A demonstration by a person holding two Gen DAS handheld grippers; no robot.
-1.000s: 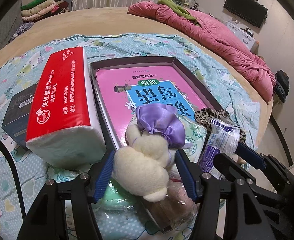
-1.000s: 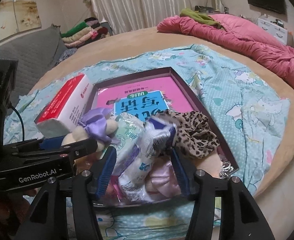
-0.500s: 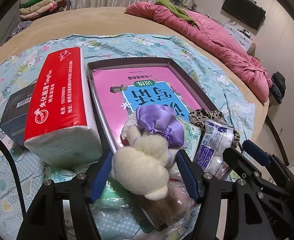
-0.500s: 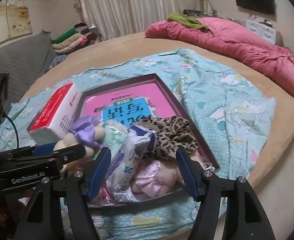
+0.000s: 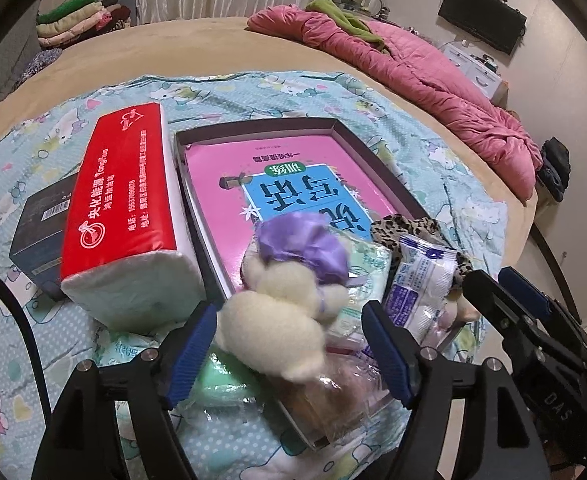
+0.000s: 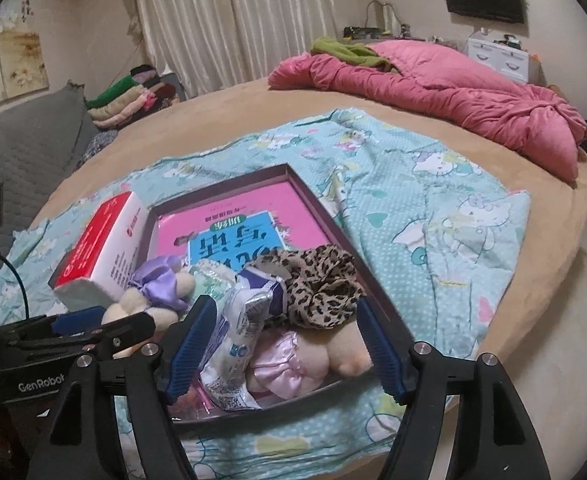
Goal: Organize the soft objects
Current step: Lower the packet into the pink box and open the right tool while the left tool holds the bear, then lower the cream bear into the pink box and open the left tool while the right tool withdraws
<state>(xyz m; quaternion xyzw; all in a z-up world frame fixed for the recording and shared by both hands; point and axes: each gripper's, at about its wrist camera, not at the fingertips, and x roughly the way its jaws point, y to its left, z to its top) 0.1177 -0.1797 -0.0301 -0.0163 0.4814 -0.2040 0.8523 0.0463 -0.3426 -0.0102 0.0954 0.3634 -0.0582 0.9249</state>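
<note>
The left claw [image 5: 289, 350] is opening over the near end of the shallow box [image 5: 335, 124]. The cream plush toy [image 5: 277, 320] with the purple bow sits between its blue pads, and a second ago those pads stood closer to its sides; now neither presses on it, so the toy looks set down rather than held. The right claw [image 6: 285, 346] is opening too, wider than a second ago. Below it lie the white snack packet [image 6: 239, 344] and the pink satin piece [image 6: 281, 368], touched by neither pad. My reading: both claws have let go, and two soft things have joined the pile in the box.

Counted outward — one plush toy, one snack packet, one leopard scrunchie [image 6: 319, 284], one pink satin piece beside a peach-coloured soft lump, all crowded at the box's near end on one pink book [image 5: 277, 172]. A crinkly clear packet overhangs the near rim. Outside, just left of the box, lie one red tissue pack [image 5: 121, 208] and one dark carton [image 5: 39, 232]; a pale green soft thing sits under the left claw on the bed.
</note>
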